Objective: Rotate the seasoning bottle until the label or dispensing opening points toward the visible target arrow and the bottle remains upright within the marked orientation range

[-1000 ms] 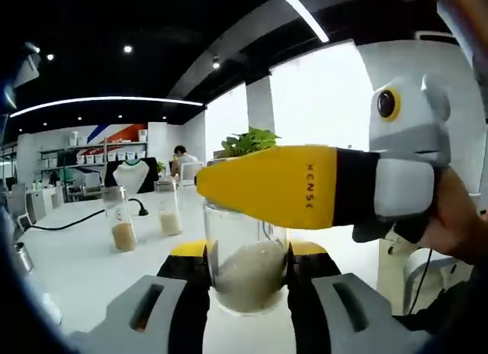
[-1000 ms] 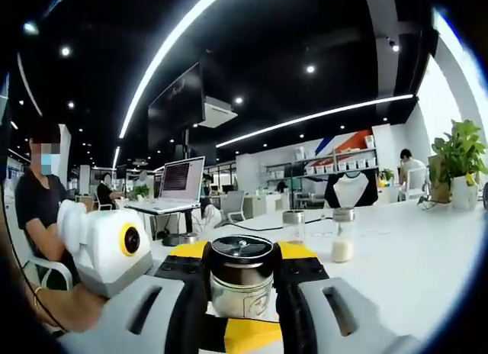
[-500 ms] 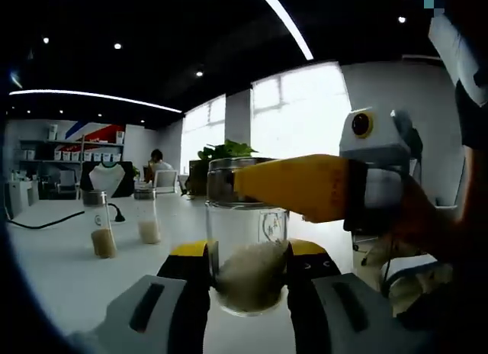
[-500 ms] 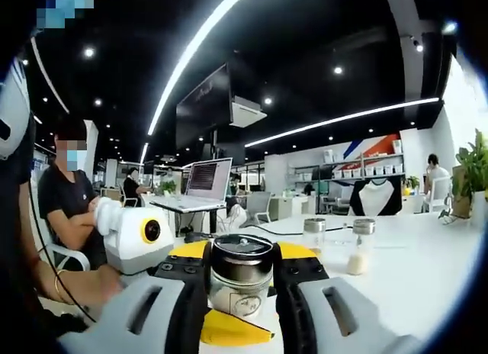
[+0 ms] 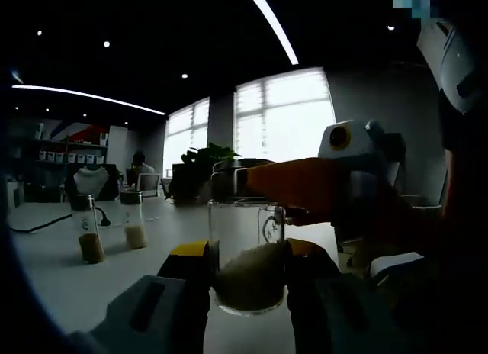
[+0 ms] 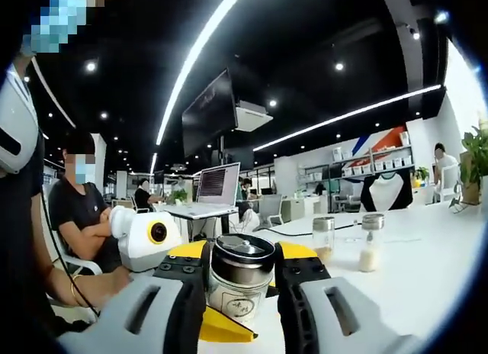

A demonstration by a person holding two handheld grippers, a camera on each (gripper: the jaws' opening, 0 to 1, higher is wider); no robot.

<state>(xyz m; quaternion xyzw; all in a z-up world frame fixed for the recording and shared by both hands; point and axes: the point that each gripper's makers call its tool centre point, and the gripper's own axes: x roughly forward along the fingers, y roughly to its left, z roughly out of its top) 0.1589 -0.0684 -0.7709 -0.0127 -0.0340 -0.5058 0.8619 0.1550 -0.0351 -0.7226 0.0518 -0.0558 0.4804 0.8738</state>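
Note:
A clear glass seasoning bottle [image 5: 248, 270] stands upright on the white table [image 5: 69, 281], pale grains filling its lower part. My left gripper [image 5: 248, 253] is shut on its lower body, a jaw on each side. From the right of the left gripper view, my right gripper [image 5: 305, 190] reaches in and holds the dark lid [image 5: 232, 178]. In the right gripper view the black lid [image 6: 242, 251] sits between my right gripper [image 6: 240, 255], which is shut on it. A white label [image 6: 236, 304] shows below the lid. The left gripper [image 6: 217, 327] comes in from the left underneath.
Two small glass bottles [image 5: 91, 236] [image 6: 371, 243] stand further back on the table [image 6: 427, 270]. A black cable [image 5: 30, 226] lies near them. A potted plant [image 5: 200, 167] is beyond. A laptop [image 6: 217, 188] and seated people [image 6: 80, 217] are on the far side.
Both views have swung round, so the background has shifted and the left one has darkened. The bottle's label has come into sight below the lid. Both grippers keep their hold.

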